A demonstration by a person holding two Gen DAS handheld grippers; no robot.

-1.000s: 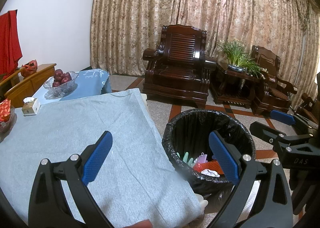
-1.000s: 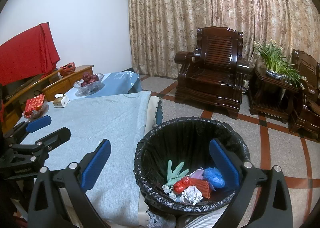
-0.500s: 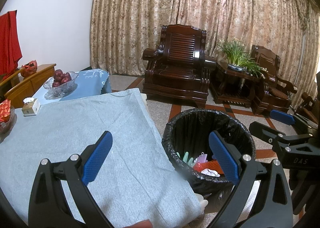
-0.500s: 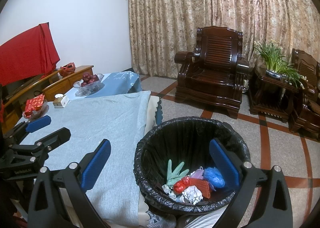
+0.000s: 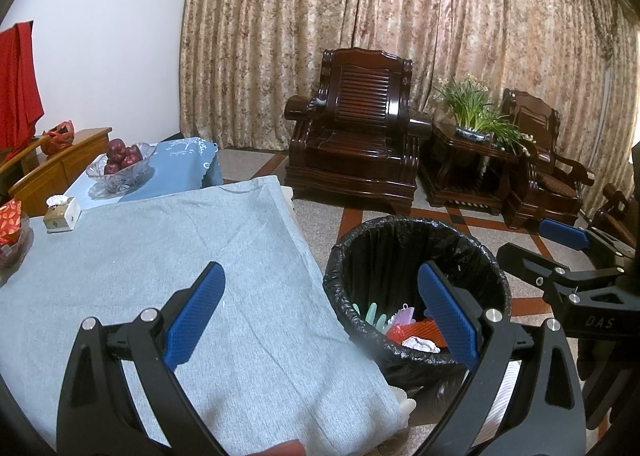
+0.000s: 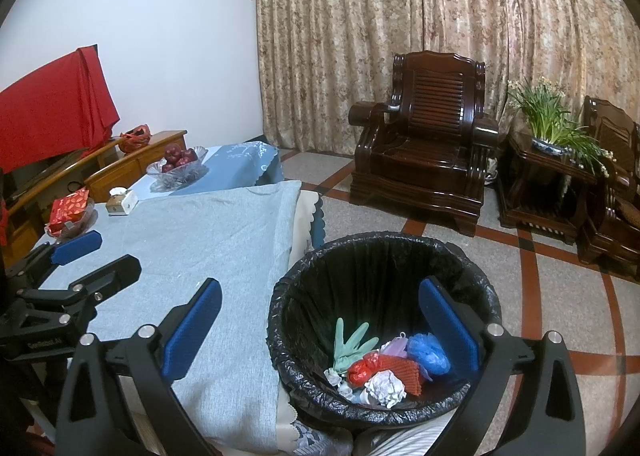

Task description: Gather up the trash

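Observation:
A round bin with a black liner (image 6: 384,252) stands on the floor beside the table; it also shows in the left wrist view (image 5: 376,244). In it lie a green glove (image 6: 352,344), a red net bag (image 6: 394,370), a blue ball of plastic (image 6: 428,352) and crumpled white paper (image 6: 386,388). My right gripper (image 6: 320,326) is open and empty above the bin's near rim. My left gripper (image 5: 320,310) is open and empty over the table's right edge, beside the bin.
The table carries a grey cloth (image 5: 160,256), a small tissue box (image 5: 60,214), a glass bowl of red fruit (image 5: 120,166) and a red packet in a dish (image 6: 70,210). Dark wooden armchairs (image 6: 424,164) and a potted plant (image 6: 554,128) stand by the curtain.

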